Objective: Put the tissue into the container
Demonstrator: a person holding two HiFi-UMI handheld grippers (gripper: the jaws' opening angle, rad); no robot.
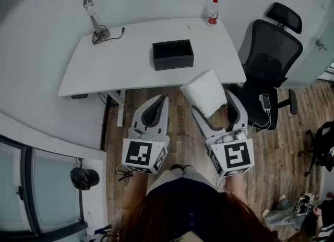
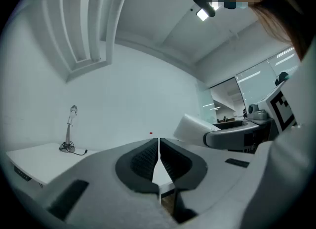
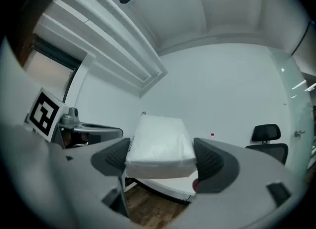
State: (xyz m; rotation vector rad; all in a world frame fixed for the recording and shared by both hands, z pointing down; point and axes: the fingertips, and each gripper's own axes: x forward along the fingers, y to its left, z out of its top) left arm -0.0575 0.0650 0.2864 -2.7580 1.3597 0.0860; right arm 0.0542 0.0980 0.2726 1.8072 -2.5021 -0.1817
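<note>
A white tissue pack [image 1: 204, 92] sits between the jaws of my right gripper [image 1: 215, 106], which is shut on it and held over the wooden floor just short of the table's front edge. In the right gripper view the tissue pack [image 3: 160, 145] fills the gap between the two dark pads. The black open container [image 1: 173, 54] stands on the white table [image 1: 104, 63], ahead and a little left of the pack. My left gripper [image 1: 155, 108] is shut with nothing in it, level, left of the right one; its jaws meet [image 2: 158, 155] in its own view.
A black office chair [image 1: 269, 58] stands right of the table. A red-capped bottle [image 1: 213, 12] is at the table's back right, a small desk lamp with cable [image 1: 94, 23] at the back left. A person sits on the floor at the lower right.
</note>
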